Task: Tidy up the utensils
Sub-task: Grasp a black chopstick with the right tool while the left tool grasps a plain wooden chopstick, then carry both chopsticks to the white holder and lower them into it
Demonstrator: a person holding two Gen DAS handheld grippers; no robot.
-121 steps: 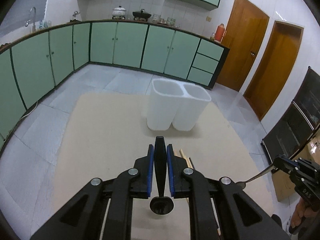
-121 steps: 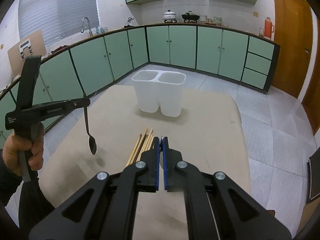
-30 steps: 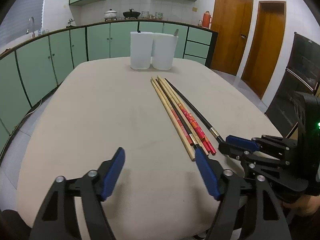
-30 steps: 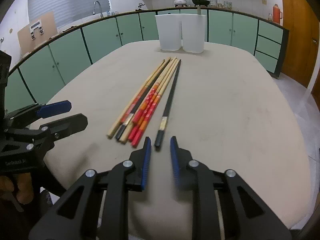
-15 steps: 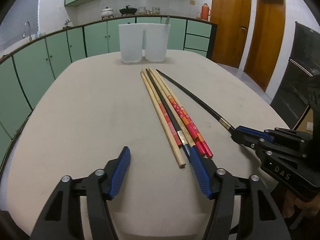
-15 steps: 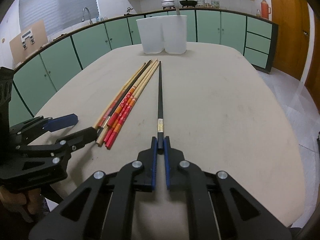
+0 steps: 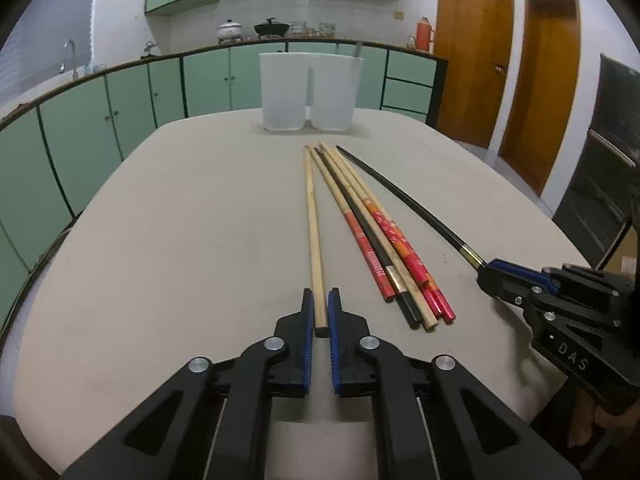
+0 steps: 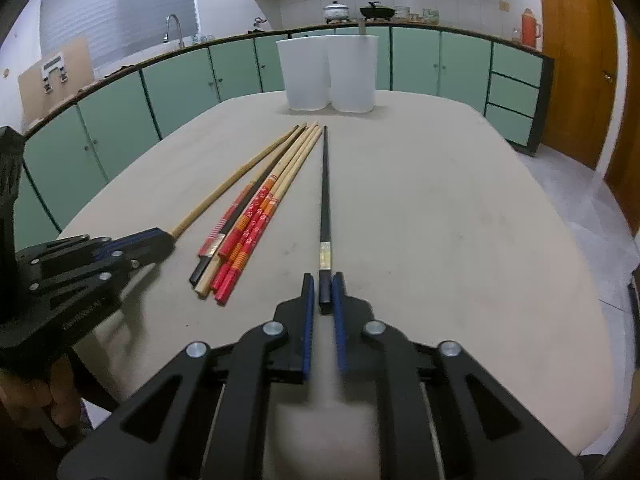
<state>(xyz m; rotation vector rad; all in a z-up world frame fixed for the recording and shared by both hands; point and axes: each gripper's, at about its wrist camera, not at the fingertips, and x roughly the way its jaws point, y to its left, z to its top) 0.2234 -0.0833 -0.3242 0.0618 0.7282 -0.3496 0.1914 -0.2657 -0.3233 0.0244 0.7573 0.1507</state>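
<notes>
Here the left gripper [image 7: 319,308] pinches a plain wooden chopstick [image 7: 314,236] and the right gripper [image 8: 325,292] pinches a black chopstick [image 8: 325,196], both lying near the table's [image 7: 180,240] near edge, beside the loose bundle [image 7: 384,248].

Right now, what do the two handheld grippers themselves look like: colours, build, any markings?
Both are black plastic linkage frames with silver pivot bolts and blue ribbed pads. The left gripper carries faint, unreadable grey lettering on its side in the right wrist view; the right gripper carries white letters "DAS" in the left wrist view. No cables or sleeves show.
</notes>
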